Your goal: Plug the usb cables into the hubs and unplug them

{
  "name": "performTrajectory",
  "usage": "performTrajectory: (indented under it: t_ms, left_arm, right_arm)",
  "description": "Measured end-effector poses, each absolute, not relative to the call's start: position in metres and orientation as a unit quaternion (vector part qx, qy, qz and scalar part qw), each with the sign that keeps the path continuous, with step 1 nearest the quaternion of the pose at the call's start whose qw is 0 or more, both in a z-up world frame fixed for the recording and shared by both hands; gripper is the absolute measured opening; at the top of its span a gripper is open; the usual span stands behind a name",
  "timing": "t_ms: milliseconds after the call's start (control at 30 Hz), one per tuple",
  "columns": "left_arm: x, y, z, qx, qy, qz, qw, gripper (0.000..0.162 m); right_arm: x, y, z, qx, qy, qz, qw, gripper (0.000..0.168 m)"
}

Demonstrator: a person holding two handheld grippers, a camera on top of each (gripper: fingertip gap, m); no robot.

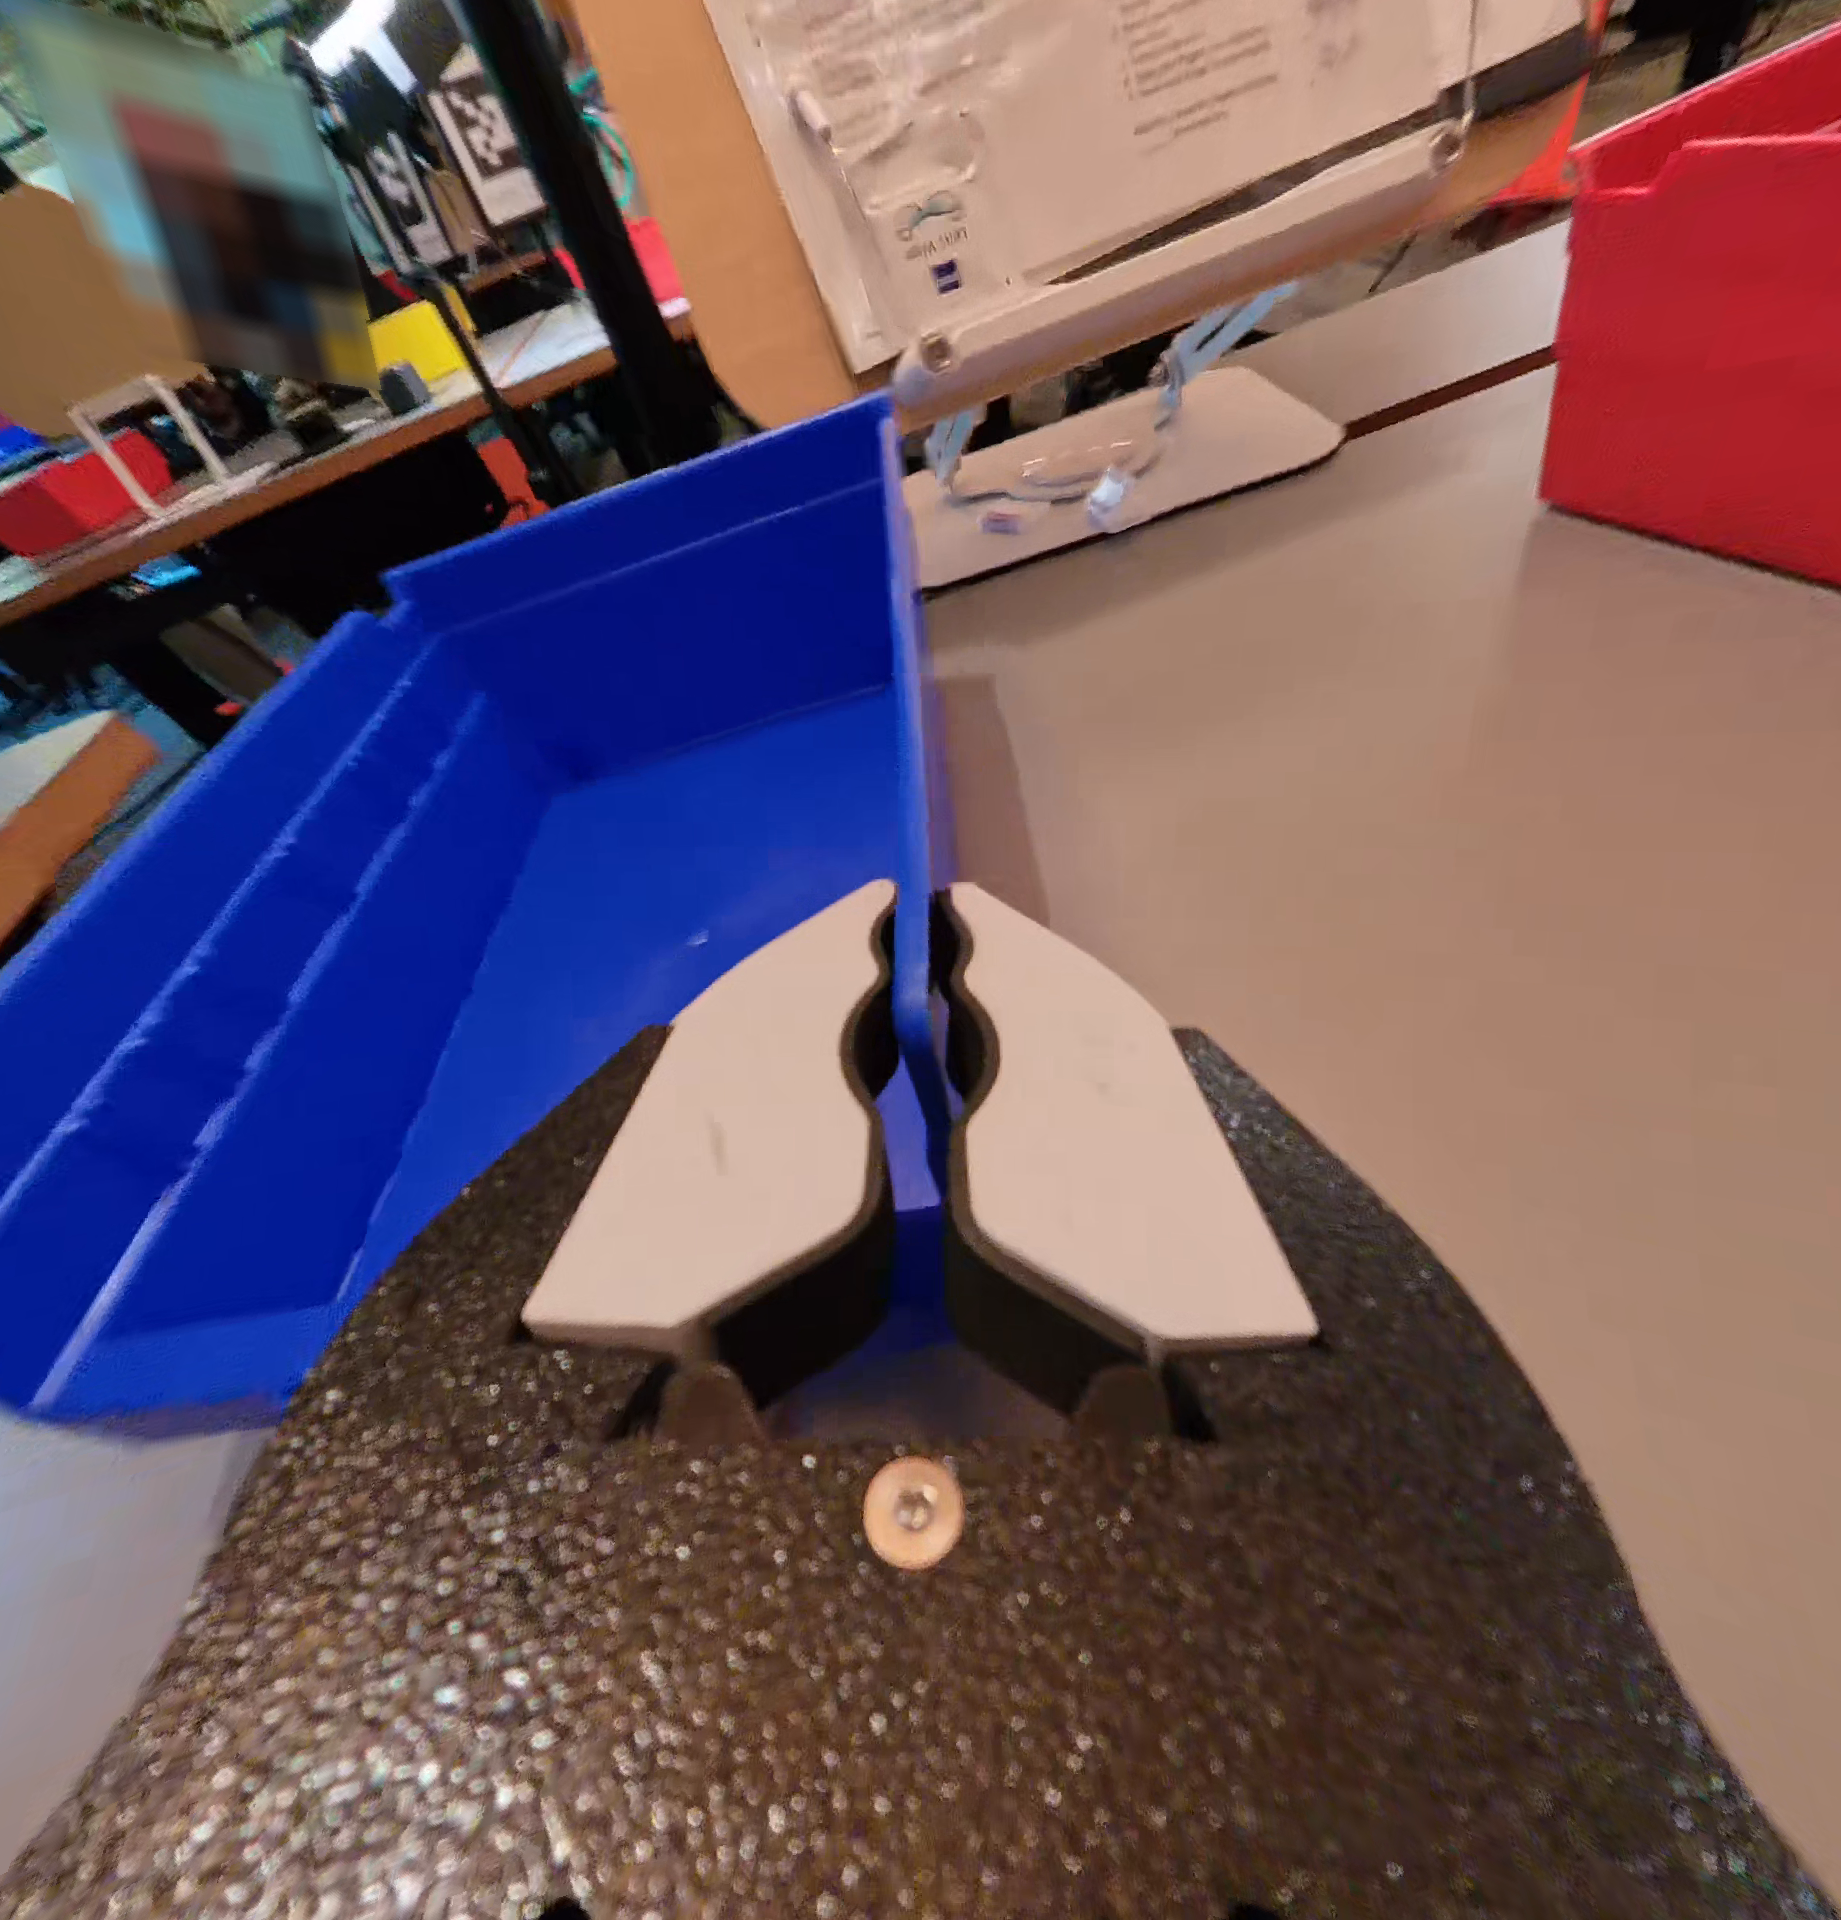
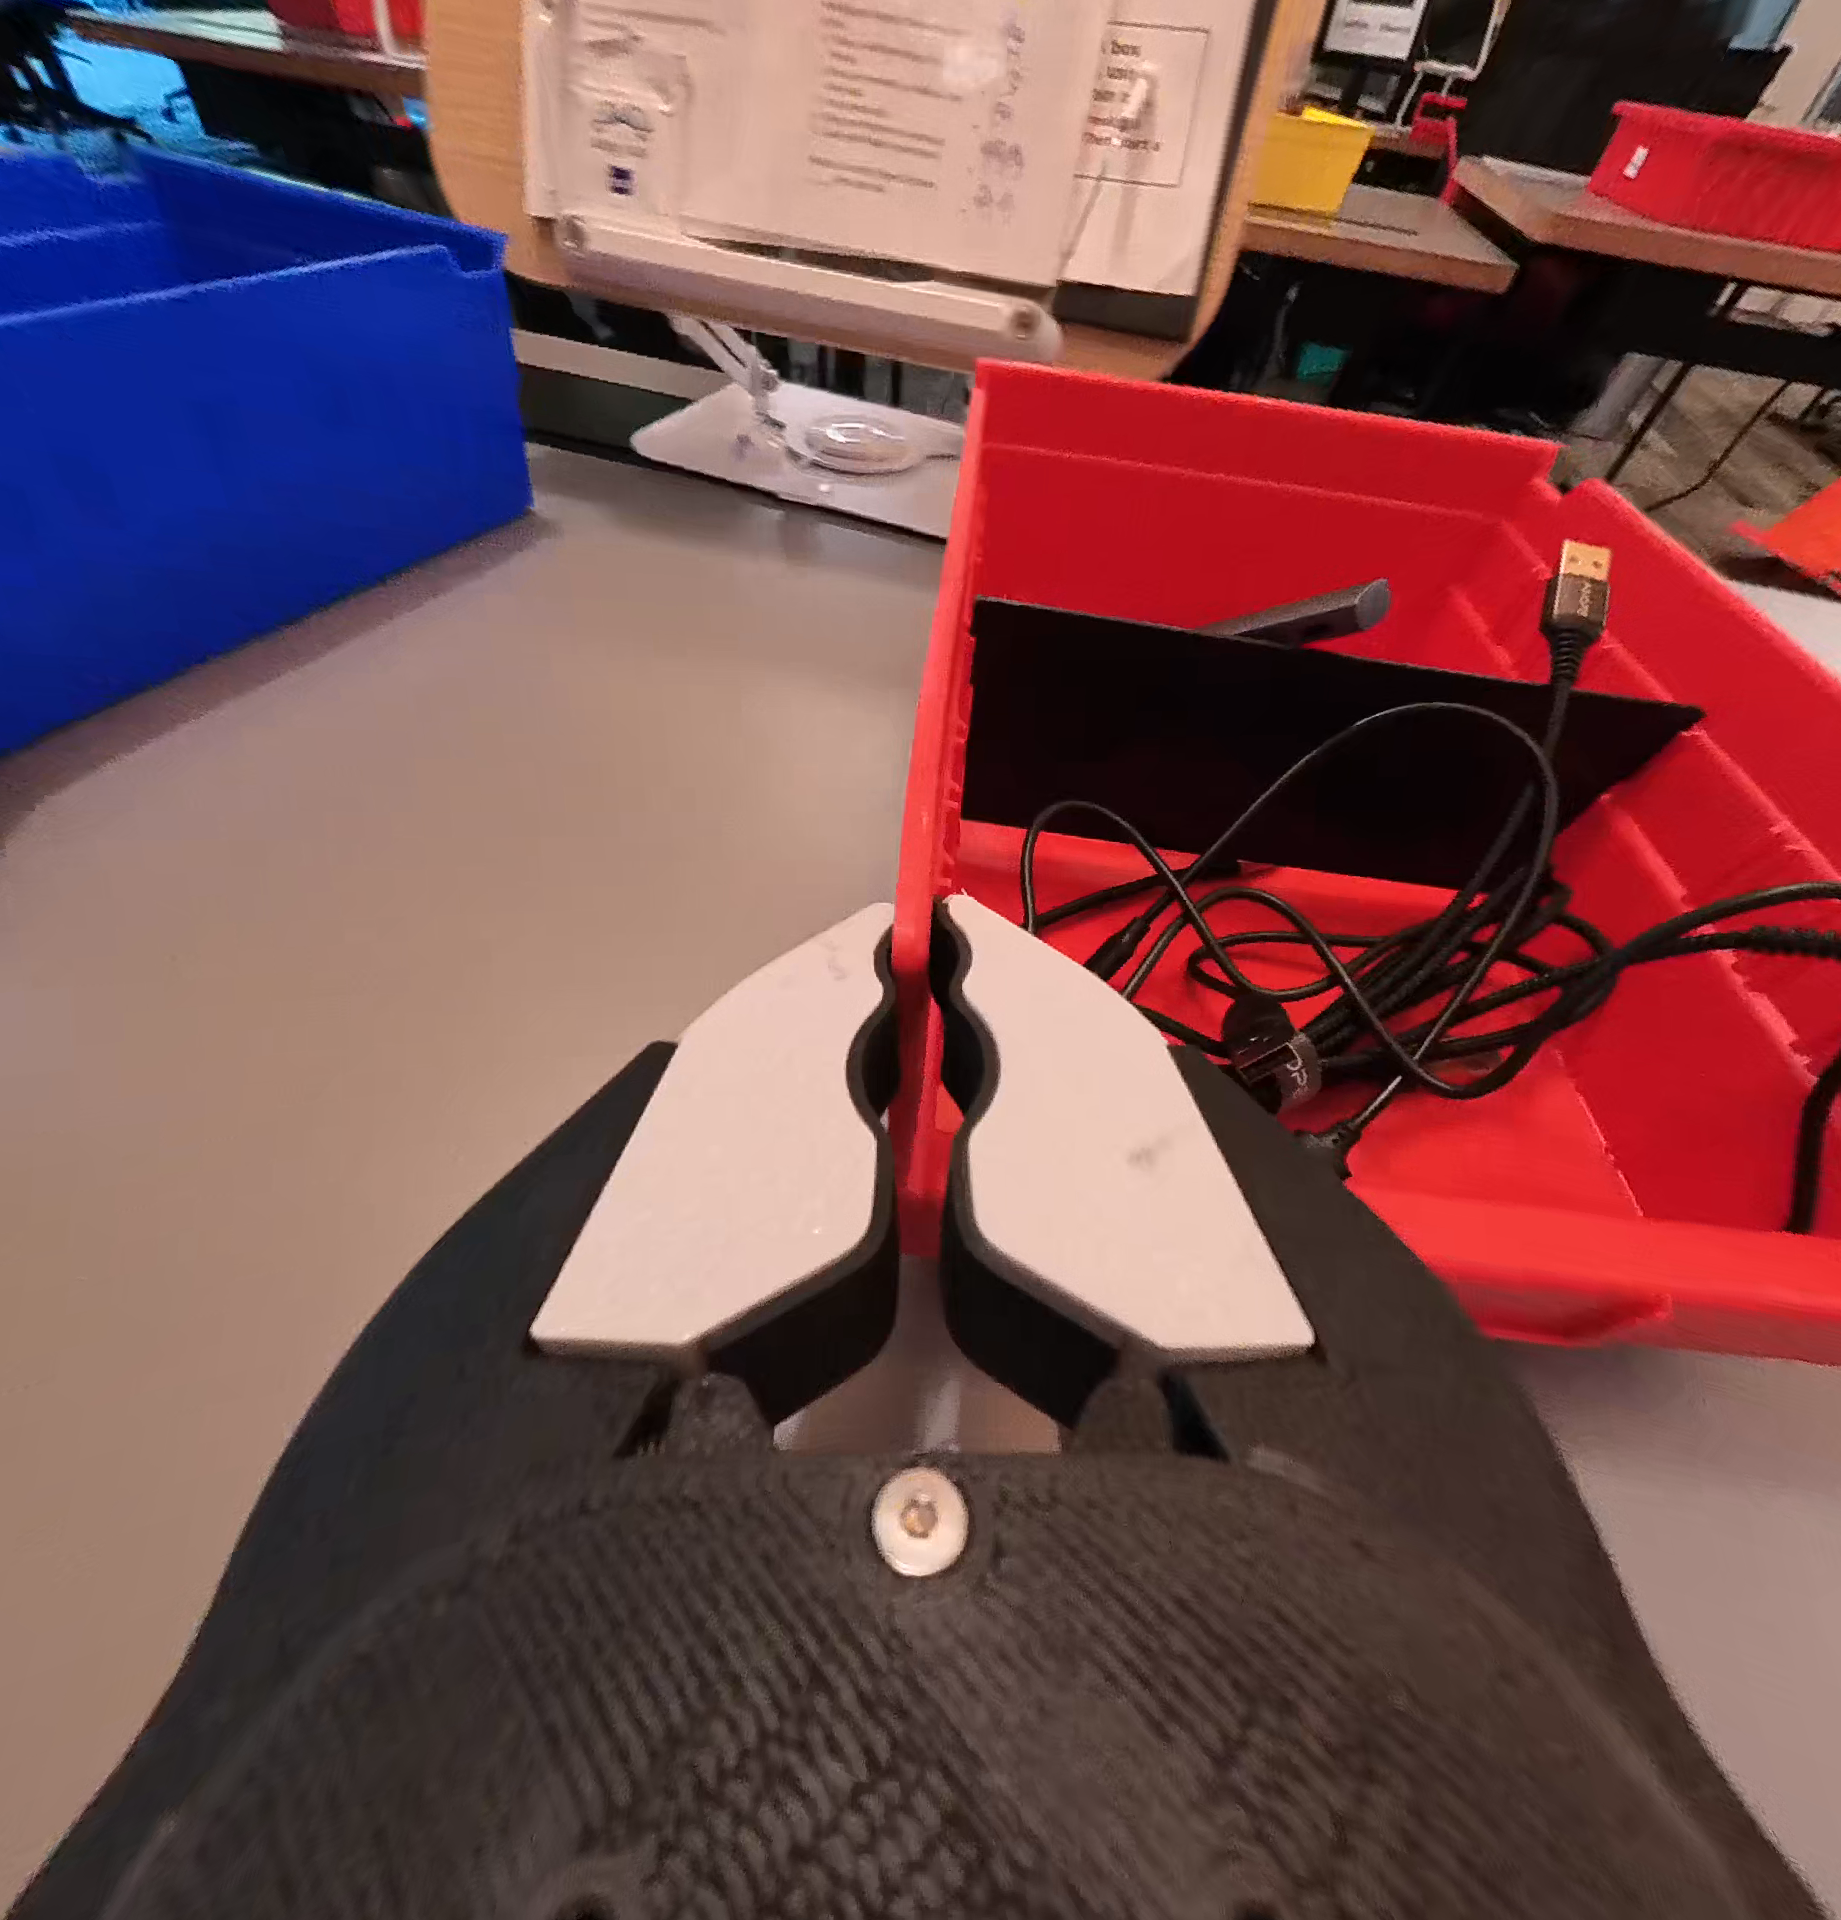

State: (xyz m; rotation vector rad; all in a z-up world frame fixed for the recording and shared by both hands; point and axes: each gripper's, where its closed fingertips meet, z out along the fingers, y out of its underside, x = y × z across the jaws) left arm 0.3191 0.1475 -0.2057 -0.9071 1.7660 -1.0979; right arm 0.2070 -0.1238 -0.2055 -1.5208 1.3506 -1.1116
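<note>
1. My left camera is sitting on the left gripper (image 1: 916, 914), looking forward along its two fingers. It is looking down at a slant, very near the right wall of the blue bin (image 1: 911, 665), with the grey table (image 1: 1415, 935) to the right.
2. My right camera is sitting on the right gripper (image 2: 914, 925), looking forward the same way. It is very near the left wall of the red bin (image 2: 921, 727).
3. Both cameras are seeing the table, both bins and the white stand (image 1: 1134, 468) with papers at the back.
</note>
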Motion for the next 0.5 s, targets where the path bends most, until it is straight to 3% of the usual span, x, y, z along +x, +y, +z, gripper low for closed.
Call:
performTrajectory:
  t_ms: [267,500]
  left_arm:
    - [0.271,0.214,-0.160,-0.387,0.643,-0.469,0.465,0.004]
    - [0.241,0.224,-0.074,-0.356,0.619,-0.486,0.504,0.004]
  right_arm:
    - [0.194,-0.024,-0.204,-0.610,0.499,-0.403,0.465,0.009]
    - [0.209,0.065,-0.204,-0.624,0.491,-0.357,0.493,0.013]
